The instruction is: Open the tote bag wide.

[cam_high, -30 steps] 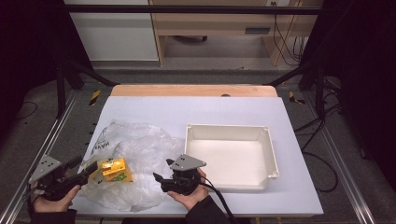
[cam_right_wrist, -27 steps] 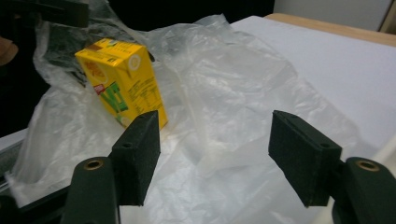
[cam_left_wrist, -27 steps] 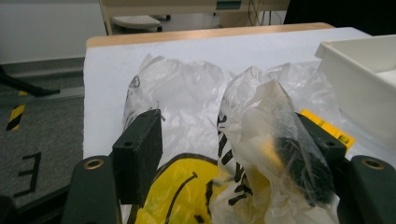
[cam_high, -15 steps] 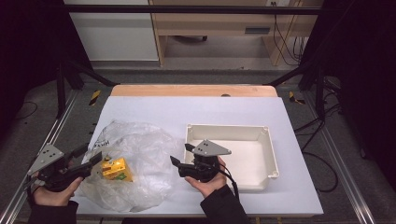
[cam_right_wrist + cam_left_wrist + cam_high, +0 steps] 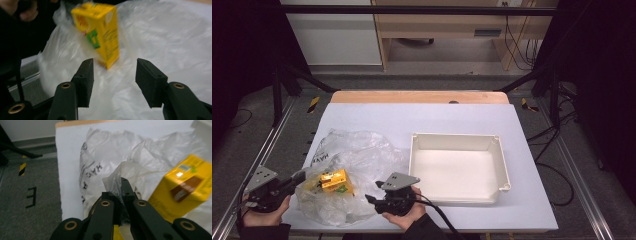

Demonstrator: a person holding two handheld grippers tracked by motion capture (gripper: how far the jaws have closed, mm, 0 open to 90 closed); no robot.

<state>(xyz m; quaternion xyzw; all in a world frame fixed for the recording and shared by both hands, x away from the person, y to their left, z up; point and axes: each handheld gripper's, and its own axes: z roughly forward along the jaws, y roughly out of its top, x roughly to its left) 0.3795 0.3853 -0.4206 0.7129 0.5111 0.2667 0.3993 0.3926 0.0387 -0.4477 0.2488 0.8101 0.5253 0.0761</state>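
1. The left hand-held gripper (image 5: 121,195) is clamped on the clear plastic bag's (image 5: 362,160) edge, steadying it.
2. The yellow carton (image 5: 334,181) lies on that bag, just left of the right hand-held gripper (image 5: 113,82), whose jaws stand apart, lined up to take it.

A yellow carton (image 5: 334,181) with green and brown markings lies in a clear, black-lettered bag (image 5: 362,160).

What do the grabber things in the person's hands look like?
Each gripper is black. The right gripper has a grey three-cornered plate on top and a black cable trailing from it. The left gripper has a grey plate too. The jaws are flat black blocks on arms with brass-coloured rings. The person's sleeves are dark.
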